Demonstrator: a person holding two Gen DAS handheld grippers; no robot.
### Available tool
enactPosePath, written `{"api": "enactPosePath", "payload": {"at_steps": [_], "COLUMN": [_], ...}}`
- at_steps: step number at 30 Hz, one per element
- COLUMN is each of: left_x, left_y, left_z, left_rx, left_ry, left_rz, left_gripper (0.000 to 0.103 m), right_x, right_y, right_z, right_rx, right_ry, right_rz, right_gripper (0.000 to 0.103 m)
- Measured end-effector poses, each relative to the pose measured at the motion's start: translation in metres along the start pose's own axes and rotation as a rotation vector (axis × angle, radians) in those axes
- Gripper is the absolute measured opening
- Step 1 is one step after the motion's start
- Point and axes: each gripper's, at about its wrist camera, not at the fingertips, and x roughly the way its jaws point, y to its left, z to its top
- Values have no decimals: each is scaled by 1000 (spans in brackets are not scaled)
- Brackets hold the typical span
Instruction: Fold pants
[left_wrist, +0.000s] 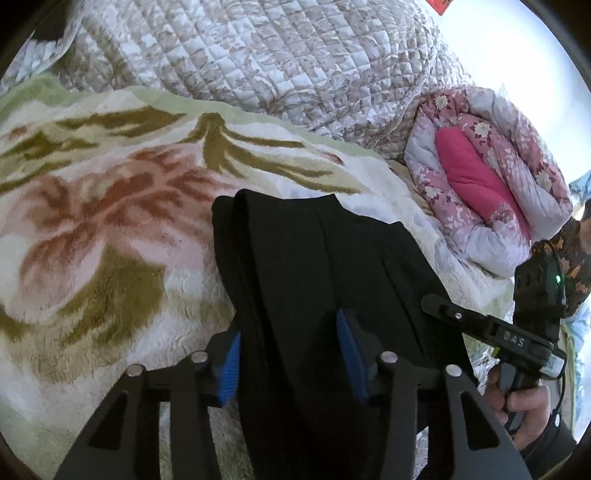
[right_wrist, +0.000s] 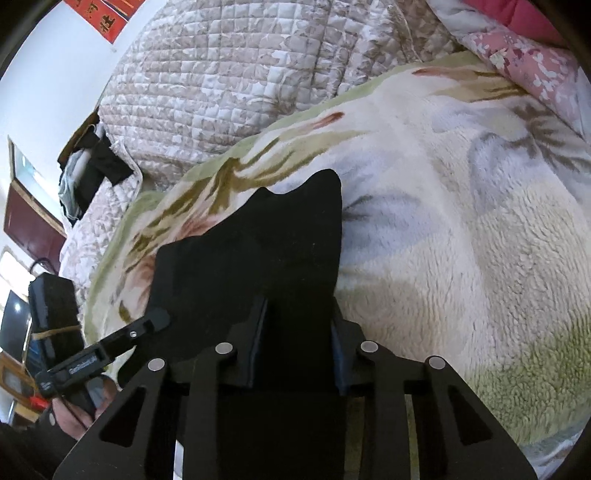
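Two close wrist views angled down, sharing the black pants (left_wrist: 303, 266) (and blanket (right_wrist: 461, 240)).

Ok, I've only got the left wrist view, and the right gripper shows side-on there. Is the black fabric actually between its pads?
Observer: Yes. In the right wrist view the pants fill the gap of the right gripper, with both pads against the cloth.
Operator: And the far edge on that side?
Observer: It ends in two uneven peaks lying on the fleece blanket.
Operator: Anything past the bed over there?
Observer: A dark red panel, perhaps a door, stands by the wall beyond the quilt.
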Motion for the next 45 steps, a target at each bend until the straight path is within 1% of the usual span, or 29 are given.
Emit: {"api": "enactPosePath", "payload": {"at_steps": [2,4,6,8,10,13,16,23,29,33,36,40,45], "left_x": [2,1,-2,-4,-7,-11,-16,-26,-30,-33,-34,-29,-16], "left_y": [-2,-6,-9,-13,-17,-23,-27,-33,-32,-26,-17,4,28], "left_z": [1,2,2,2,2,3,4,7,16,34,53,86,127], "left_rx": [6,23,41,68,88,113,127,147,158,162,164,136,123], "left_ry": [2,1,-4,-8,-13,-22,-28,-44,-53,-76,-97,-105,-110], "left_rz": [12,26,35,50,60,63,65,55,70,93,111,122,145], "left_gripper": [48,45,41,39,35,30,27,25,24,23,23,23,23], "right_x": [4,3,-1,-4,-6,-10,-15,-28,-19,-7,6,28,59], "right_y": [2,8,14,20,22,25,33,50,69,82,92,101,106], "right_z": [4,3,0,-1,-3,-5,-5,-3,11,26,46,77,114], "right_rx": [-8,-41,-70,-98,-114,-127,-146,-167,-198,-224,-239,-242,-216], "right_ry": [3,-2,-10,-20,-23,-33,-48,-74,-56,-46,-50,-45,-51], "right_rz": [-7,-33,-43,-58,-68,-72,-70,-41,-14,5,25,50,90], "right_gripper": [30,29,21,19,18,17,16,15,15,15,15,15,15]}}
